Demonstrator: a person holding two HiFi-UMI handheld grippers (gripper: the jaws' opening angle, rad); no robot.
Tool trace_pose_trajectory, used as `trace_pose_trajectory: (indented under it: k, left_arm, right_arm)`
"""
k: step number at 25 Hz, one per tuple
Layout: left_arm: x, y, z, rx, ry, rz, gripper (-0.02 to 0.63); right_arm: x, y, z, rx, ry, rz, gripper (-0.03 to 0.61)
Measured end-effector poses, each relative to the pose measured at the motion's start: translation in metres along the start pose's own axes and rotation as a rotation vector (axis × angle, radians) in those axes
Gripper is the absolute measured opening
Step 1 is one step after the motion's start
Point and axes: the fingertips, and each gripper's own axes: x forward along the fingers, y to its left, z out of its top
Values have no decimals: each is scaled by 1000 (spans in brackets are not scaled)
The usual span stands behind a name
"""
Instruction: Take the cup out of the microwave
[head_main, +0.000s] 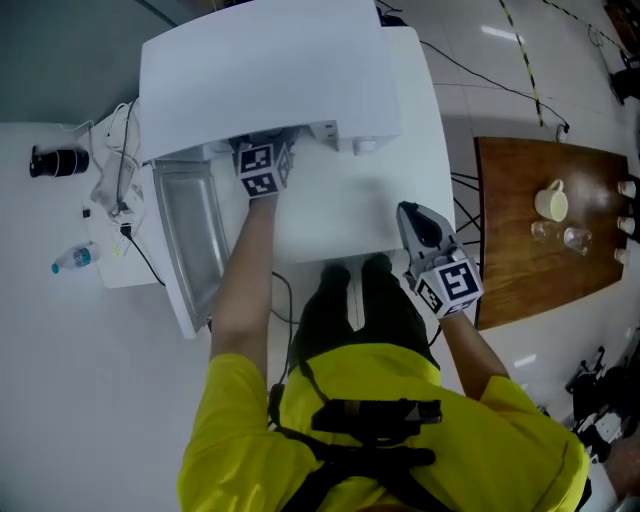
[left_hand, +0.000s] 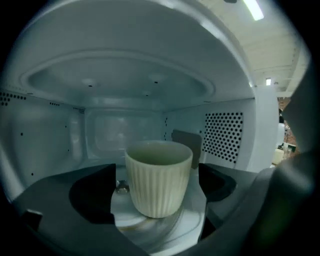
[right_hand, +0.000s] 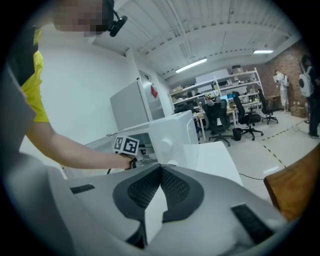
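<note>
The cup (left_hand: 159, 182) (pale cream, vertically ribbed, no handle showing) is standing upright on the glass turntable (left_hand: 150, 227) inside the white microwave (head_main: 262, 72), near mid-cavity. The door (head_main: 188, 240) is standing fully open, swung leftward.

From the head the light is even, cool and rather dim, with white streaks of glare on the floor (head_main: 497, 32). Beyond the left jaws the microwave (left_hand: 150, 85) is dusky and bluish. The cup (left_hand: 159, 180) between them is sharp, while the jaws are dark and blurred, and a lamp (left_hand: 253, 8) glares up and to the right. Far beyond the right jaws, strip lamps (right_hand: 191, 65) shine bright; those jaws are soft. Both gripper views bow at the edges, with black corners.
</note>
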Motion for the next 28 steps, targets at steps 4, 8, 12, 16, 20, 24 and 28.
trace_pose_trajectory:
  k: [4,8,12,16,20,24,28]
  left_arm:
    - [24,2,-3,-5,37,11,512]
    - [41,-2,-3,-15,44,18,500]
    - [47,-3,-2,-5,47,39,471]
    - [39,-2,0,-15,16,52,468]
    - [12,-5,-6,-8,-5,48,468]
    - [-37,-13,-8,-17,-26,43,468]
    - [-96,-37,-23,-20,-6,16,468]
  right_arm:
    - [-2,-2,-9,17,31,19,5]
    - [-2,-11,-6,33,26,10,6]
    - [-6,-20,-2,52,13,-16,5]
    - [-12,-22,0,62,5,-33,5]
    - [-10,-22,0,67,0,-40,5]
    - [-5,-16,2,72,-11,-38,5]
    - [-4,-15,1,77,-17,-45,5]
